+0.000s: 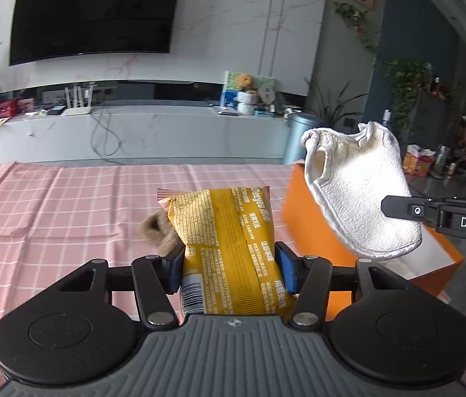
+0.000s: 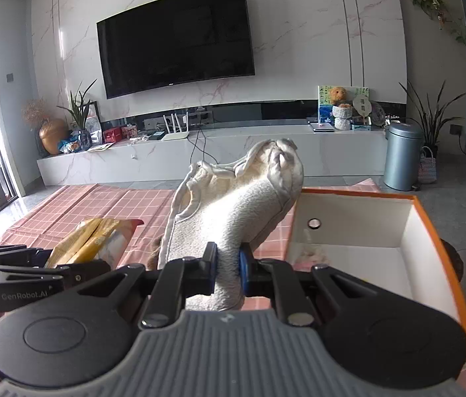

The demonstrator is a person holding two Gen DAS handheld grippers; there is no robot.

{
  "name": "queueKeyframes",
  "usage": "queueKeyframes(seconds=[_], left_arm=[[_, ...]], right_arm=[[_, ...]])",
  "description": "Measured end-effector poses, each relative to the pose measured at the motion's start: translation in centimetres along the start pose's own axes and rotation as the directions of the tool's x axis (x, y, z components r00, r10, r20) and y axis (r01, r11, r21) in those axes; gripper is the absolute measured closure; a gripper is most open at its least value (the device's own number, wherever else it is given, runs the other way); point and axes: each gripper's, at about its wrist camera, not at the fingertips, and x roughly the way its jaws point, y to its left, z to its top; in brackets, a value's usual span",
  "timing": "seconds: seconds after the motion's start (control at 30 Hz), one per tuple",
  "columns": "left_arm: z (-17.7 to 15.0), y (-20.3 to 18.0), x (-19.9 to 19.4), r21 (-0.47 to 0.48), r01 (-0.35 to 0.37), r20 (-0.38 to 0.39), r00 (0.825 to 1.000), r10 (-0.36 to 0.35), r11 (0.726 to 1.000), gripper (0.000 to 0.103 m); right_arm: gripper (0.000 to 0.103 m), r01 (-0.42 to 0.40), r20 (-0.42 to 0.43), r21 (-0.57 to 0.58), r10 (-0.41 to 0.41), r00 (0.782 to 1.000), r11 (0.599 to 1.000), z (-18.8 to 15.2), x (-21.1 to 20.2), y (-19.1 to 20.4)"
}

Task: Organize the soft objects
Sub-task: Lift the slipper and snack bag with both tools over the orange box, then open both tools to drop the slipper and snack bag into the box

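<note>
My right fingers [image 2: 228,273] pinch the white terry-cloth mitt [image 2: 233,211], its length running away from me, with the open orange-rimmed white box [image 2: 431,225] just to its right, nearer this hand than my left fingers [image 1: 231,266], which clamp the yellow foil snack packet [image 1: 226,228] above the pink checked worktop [image 1: 51,205].
</note>
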Motion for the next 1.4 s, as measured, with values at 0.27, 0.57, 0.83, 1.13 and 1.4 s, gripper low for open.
queueKeyframes(seconds=[0.27,0.57,0.83,1.13,1.4], left_arm=[[2.8,-4.7,2.4,0.078,0.166,-0.005,0.986,-0.166,0.983,0.04],[6.2,-10.6,8.7,0.159,0.316,-0.107,0.947,-0.302,0.935,0.04],[7.4,-15.1,16.5,0.204,0.37,-0.264,0.912,-0.313,0.906,0.04],[6.4,-18.1,23.2,0.258,0.369,-0.39,0.885,-0.253,0.893,0.04],[5.8,-18.7,26.9,0.295,0.318,-0.463,0.872,-0.156,0.901,0.04]], right_arm=[[0.091,0.05,-0.008,0.042,-0.05,0.999,0.998,1.5,-2.3,-5.4],[0.091,0.163,-0.088,-0.035,-0.165,0.982,0.986,2.9,-0.7,-11.5],[0.091,0.189,-0.229,-0.157,-0.221,0.948,0.969,2.4,4.2,-15.3],[0.091,0.06,-0.396,-0.339,-0.2,0.896,0.939,1.8,10.9,-17.5],[0.091,0.056,-0.47,-0.387,-0.249,0.847,0.921,1.7,14.5,-18.5]])
